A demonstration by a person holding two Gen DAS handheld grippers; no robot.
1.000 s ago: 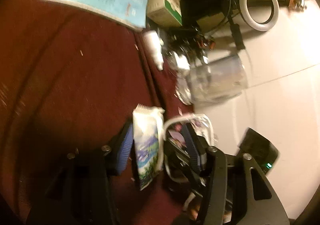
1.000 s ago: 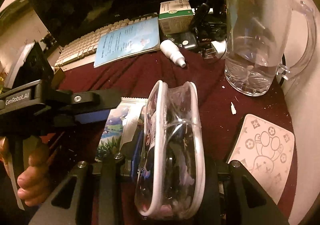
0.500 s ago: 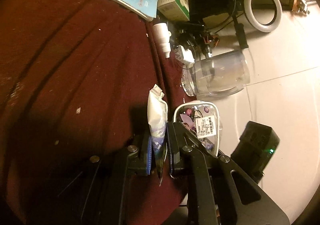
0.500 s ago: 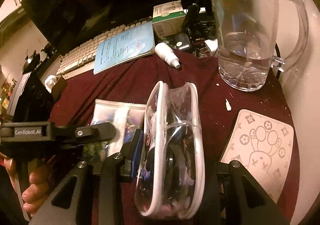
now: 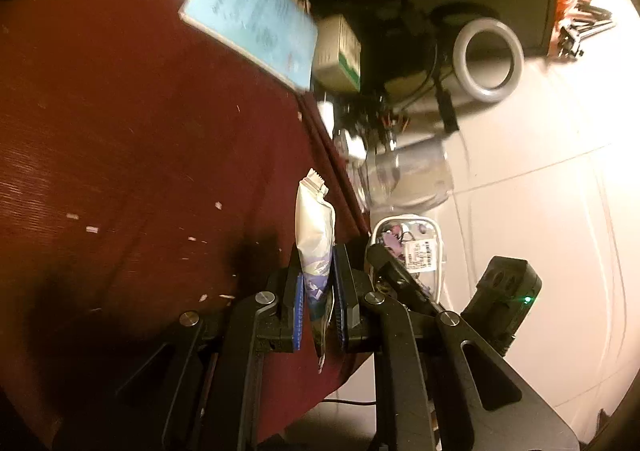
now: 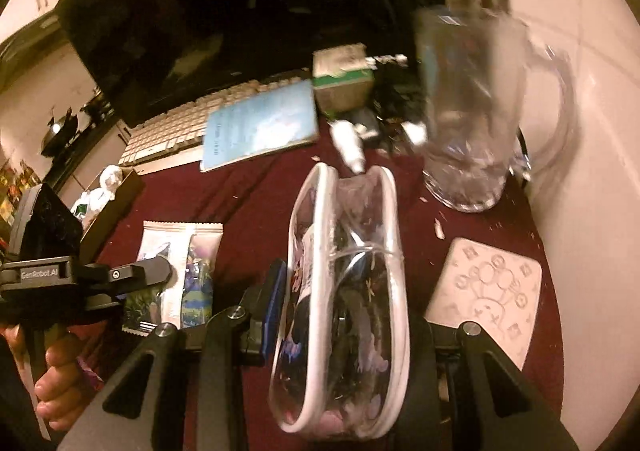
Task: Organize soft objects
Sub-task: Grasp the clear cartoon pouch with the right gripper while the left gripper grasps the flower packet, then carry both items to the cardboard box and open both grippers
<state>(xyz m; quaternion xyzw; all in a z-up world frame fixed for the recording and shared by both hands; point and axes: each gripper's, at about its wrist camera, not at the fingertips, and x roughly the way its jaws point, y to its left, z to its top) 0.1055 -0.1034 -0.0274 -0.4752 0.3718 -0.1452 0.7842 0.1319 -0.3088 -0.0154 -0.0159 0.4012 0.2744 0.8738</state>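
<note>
The left gripper (image 5: 316, 295) stayed clamped on the sachet (image 5: 314, 239), which now stood edge-on above the maroon bench (image 5: 132, 139), farther from the clear pouch (image 6: 344, 287) than half a second before. The right gripper (image 6: 340, 315) kept its fingers pressed against the pouch's sides. The glass mug (image 6: 472, 111) and blue booklet (image 6: 260, 127) had blurred.

snack packet (image 5: 314, 247) now pinched and lifted edge-on
</note>
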